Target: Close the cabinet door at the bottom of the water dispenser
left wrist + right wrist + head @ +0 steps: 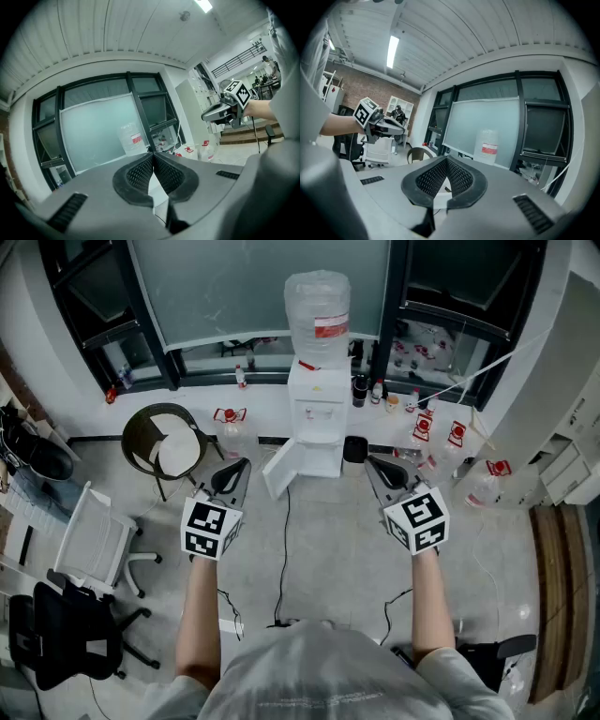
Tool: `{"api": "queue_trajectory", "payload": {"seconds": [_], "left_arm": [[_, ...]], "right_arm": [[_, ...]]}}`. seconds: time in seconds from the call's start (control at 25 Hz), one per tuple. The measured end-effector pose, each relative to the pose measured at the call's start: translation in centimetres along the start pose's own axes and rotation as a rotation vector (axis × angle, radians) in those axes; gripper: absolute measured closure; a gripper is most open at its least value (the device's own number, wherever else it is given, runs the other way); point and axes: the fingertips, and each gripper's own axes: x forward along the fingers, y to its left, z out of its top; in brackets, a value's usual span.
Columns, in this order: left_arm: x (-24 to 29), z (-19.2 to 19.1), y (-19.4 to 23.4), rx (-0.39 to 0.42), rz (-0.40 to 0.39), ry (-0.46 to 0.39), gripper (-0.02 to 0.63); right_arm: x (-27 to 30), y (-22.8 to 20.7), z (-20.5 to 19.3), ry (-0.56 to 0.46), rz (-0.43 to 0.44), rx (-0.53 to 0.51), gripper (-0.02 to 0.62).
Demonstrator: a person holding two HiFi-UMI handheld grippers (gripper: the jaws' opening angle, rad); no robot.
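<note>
The cabinet door (pixel 279 469) hung open at the foot of the water dispenser (pixel 316 409), swung out leftward. The left gripper (pixel 240 465) and right gripper (pixel 373 462) — both closed, empty — were held before the dispenser, clear of it.

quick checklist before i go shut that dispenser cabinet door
1. Door needs closing: ok, the cabinet door stands open, swung out at the left of the water dispenser.
2. Left gripper free: ok, jaws shut on nothing.
3. Right gripper free: ok, jaws shut on nothing.
4. Contact with the door: not ok, both grippers are apart from it.
5. Floor ahead: cannot tell, a black cable runs toward the dispenser.
</note>
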Motion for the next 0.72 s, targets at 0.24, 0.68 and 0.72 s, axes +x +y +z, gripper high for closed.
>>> {"api": "queue_trajectory", "payload": {"seconds": [0.24, 0.68, 0.72], "left_arm": [[0.4, -0.7, -0.8, 0.02, -0.022, 0.03, 0.588], [2.6, -3.3, 2.1, 0.002, 0.018, 0.076, 0.588], [3.3, -3.7, 2.6, 0.002, 0.019, 0.081, 0.588]], "right_arm": [[0.4, -0.4, -0.6, -0.022, 0.019, -0.002, 0.568], [5.3, -2.3, -1.4, -0.029, 0.031, 0.009, 0.568], [6.1, -2.8, -1.5, -0.031, 0.019, 0.009, 0.568]]}}
